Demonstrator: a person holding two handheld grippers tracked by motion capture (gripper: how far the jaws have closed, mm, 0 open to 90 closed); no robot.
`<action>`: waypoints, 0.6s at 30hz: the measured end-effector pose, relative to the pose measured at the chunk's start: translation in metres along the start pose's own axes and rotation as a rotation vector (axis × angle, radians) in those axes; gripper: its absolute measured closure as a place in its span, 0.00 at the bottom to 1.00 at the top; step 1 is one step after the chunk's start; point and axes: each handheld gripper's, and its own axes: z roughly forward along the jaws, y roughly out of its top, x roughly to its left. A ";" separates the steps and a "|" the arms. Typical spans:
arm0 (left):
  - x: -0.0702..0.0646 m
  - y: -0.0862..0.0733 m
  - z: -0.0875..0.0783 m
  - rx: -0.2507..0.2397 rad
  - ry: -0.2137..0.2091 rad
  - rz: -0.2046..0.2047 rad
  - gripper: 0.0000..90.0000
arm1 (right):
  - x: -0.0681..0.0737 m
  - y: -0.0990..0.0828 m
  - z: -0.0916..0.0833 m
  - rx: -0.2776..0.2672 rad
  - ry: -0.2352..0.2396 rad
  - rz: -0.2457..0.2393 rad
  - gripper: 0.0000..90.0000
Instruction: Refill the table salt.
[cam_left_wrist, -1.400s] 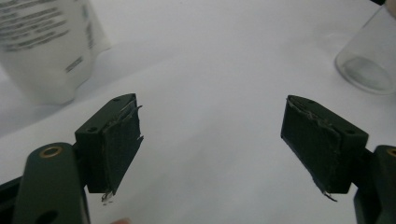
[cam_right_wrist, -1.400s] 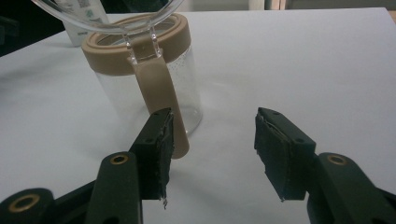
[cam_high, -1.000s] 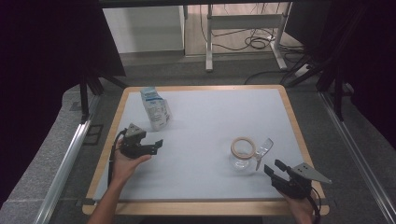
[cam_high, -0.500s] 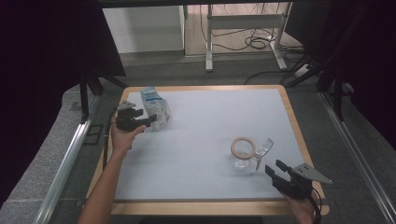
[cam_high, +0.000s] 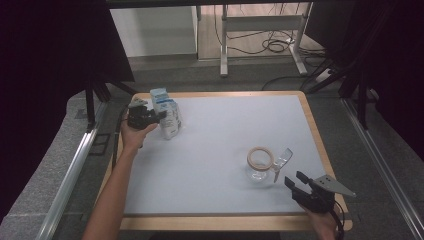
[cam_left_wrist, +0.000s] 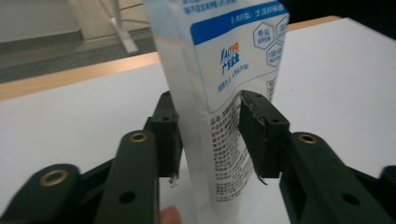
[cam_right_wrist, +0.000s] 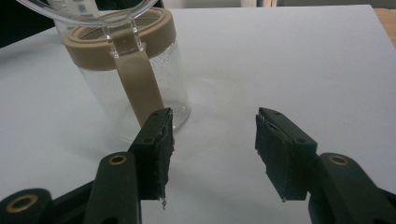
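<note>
A white and blue milk carton (cam_high: 168, 116) stands upright at the far left of the white table (cam_high: 225, 125). My left gripper (cam_high: 158, 117) reaches it from the left. Its jaws have just been closing, and in the left gripper view the carton (cam_left_wrist: 224, 70) sits between the pads (cam_left_wrist: 259, 140), which press on its sides. A clear glass jar (cam_high: 260, 164) with a tan rim stands at the near right, its clear lid (cam_high: 283, 158) flipped open. My right gripper (cam_high: 295, 181) hovers open just in front of the jar (cam_right_wrist: 126, 70), nothing between its fingers (cam_right_wrist: 156, 149).
The table has a wooden frame (cam_high: 315, 130). Black curtains hang at both sides. Beyond the far edge are a metal stand's legs (cam_high: 260, 55) and cables (cam_high: 272, 45) on the floor.
My left hand moved from the table's left middle toward the far left, up to the carton, and its jaws narrowed around it. The right hand and the jar stayed put.
</note>
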 end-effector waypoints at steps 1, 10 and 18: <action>0.000 0.001 0.000 -0.004 -0.007 0.005 0.74 | 0.000 0.000 0.000 0.000 0.000 -0.001 0.53; -0.001 0.000 0.001 -0.026 -0.046 0.023 0.94 | -0.002 -0.002 0.001 0.004 -0.007 -0.001 0.52; -0.009 -0.001 -0.002 -0.041 -0.076 0.075 1.00 | -0.002 -0.002 0.000 -0.002 -0.015 -0.005 0.52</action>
